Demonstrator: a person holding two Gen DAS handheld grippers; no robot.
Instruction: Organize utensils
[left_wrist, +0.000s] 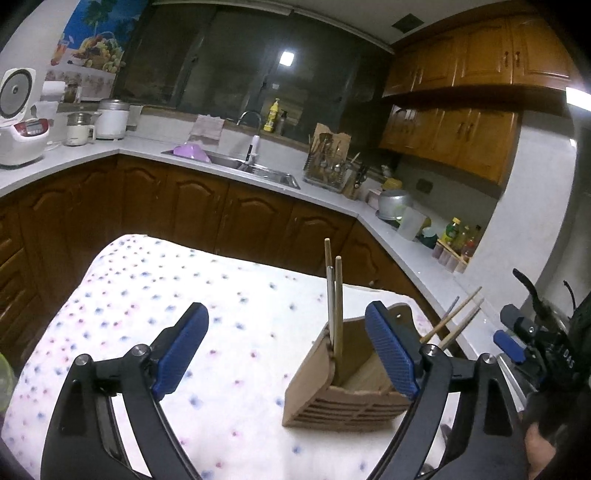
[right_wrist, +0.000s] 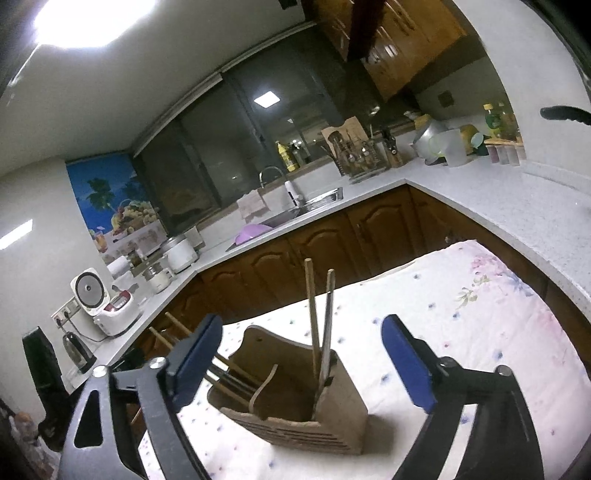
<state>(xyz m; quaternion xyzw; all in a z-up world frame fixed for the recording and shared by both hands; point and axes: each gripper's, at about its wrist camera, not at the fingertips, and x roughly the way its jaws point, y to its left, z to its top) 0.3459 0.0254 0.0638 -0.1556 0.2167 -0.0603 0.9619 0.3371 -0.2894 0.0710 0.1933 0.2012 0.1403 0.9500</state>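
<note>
On the tabletop, a white cloth (left_wrist: 155, 295) dotted with small blue and pink spots is spread, with a flower print seen near its far right corner in the right wrist view. A brown slatted utensil holder (left_wrist: 347, 398) stands on the cloth toward the right edge as the left wrist camera shows it. Two wooden chopsticks (left_wrist: 338, 306) and a thin metal utensil (left_wrist: 330, 302) are stood nearly upright in one compartment; two more chopsticks (left_wrist: 458, 319) lean out at a slant from the other side of the holder.

The left gripper (left_wrist: 291, 358) is held with its jaws spread wide and nothing between the blue pads; its right finger overlaps the holder's upper corner in the picture, and contact cannot be told. The right gripper (right_wrist: 314, 362) is likewise spread wide, with the holder seen between its fingers but not pinched.

Beyond the far edge of the table, dark wooden cabinets (left_wrist: 192, 199) are set under a pale countertop (left_wrist: 332, 199) that wraps around the room, carrying a sink (left_wrist: 258, 170), a rice cooker (left_wrist: 18, 122) and a dish rack (left_wrist: 328, 162). The left half of the cloth is bare, and a gap lies between the table's far edge and the cabinets.
</note>
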